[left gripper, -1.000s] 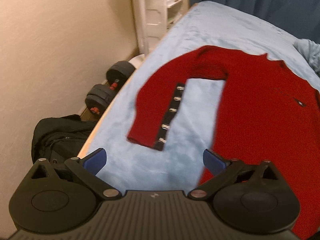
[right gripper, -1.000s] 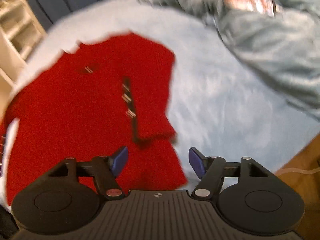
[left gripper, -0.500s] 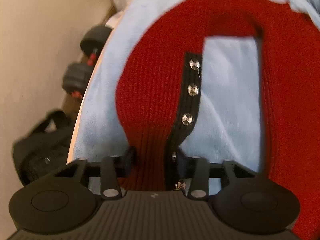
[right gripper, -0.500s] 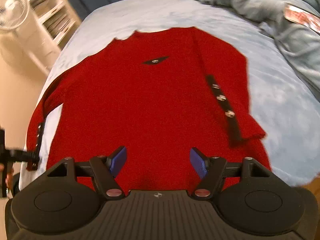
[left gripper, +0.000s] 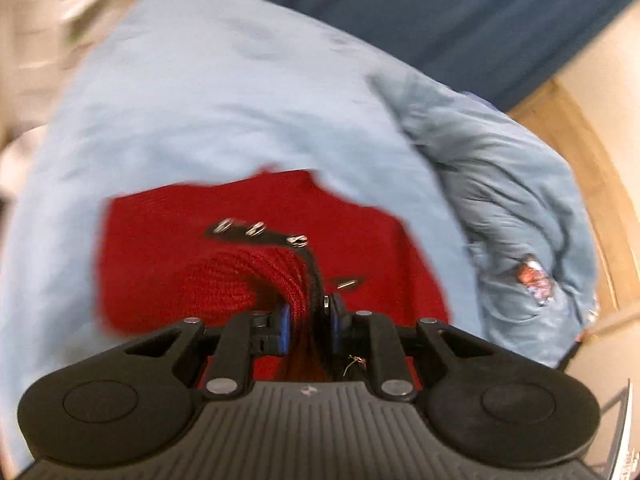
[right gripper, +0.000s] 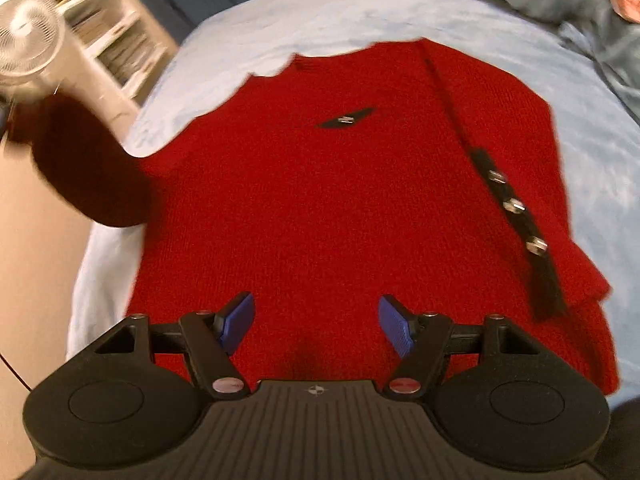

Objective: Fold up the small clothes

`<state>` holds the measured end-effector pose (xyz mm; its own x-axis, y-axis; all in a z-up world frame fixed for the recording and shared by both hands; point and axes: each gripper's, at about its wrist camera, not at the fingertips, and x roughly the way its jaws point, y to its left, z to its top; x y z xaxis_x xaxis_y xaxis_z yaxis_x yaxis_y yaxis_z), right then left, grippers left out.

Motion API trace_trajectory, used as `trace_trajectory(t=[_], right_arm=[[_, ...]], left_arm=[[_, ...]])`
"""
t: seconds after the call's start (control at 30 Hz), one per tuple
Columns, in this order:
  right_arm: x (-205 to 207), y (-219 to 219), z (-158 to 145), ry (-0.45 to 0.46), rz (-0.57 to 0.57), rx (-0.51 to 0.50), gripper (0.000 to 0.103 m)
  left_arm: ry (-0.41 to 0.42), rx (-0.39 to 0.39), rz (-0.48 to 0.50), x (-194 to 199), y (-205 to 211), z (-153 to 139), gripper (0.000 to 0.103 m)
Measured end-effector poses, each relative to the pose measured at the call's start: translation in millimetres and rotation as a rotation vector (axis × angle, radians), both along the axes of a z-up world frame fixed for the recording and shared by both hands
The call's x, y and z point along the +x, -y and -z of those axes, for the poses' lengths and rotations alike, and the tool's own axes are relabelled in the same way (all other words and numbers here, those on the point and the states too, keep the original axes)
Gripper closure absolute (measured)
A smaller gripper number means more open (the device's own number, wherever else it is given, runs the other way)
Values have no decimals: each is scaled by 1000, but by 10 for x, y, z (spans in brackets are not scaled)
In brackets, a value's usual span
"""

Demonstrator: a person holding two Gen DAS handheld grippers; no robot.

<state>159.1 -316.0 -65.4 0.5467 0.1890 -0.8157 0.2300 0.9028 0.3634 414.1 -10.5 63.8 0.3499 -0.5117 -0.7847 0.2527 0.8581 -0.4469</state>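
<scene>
A red knit sweater [right gripper: 340, 208] lies flat on a light blue bed [right gripper: 320, 12], collar at the far end. Its right sleeve [right gripper: 532, 208], with a black strip of silver buttons, is folded along the body's right side. My left gripper [left gripper: 306, 320] is shut on the cuff of the left sleeve [left gripper: 256, 272] and holds it raised above the sweater body [left gripper: 152, 248]. In the right wrist view that raised sleeve [right gripper: 92, 168] shows dark and blurred at the left. My right gripper [right gripper: 316, 322] is open and empty over the sweater's lower middle.
A crumpled grey-blue garment [left gripper: 508, 208] lies on the bed right of the sweater. A white fan [right gripper: 24, 36] and a shelf [right gripper: 108, 36] stand left of the bed. A dark blue curtain [left gripper: 400, 12] hangs behind the bed.
My left gripper closed on the left sleeve's cuff and lifted it up and over toward the sweater body. My right gripper shifted to the sweater's lower middle and stayed open.
</scene>
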Motion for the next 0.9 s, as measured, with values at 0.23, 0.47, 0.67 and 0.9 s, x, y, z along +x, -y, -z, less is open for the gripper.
trace_trajectory(t=[0.23,0.47,0.67,0.9], right_arm=[[-235,490,188,-55,88,-47,33],[-321,692,228,-27,113,-58,33],[-331,813,89,26,157,-84,33],[463,847,4,138,172,114,32]], left_arm=[[-50,27,-12,622,1331,706,2],[-38,190,-183,300,367,945,0],[-23,324,-345,-386,-655,1039,0],[-49,253,-440,-929,-1092,1173,0]])
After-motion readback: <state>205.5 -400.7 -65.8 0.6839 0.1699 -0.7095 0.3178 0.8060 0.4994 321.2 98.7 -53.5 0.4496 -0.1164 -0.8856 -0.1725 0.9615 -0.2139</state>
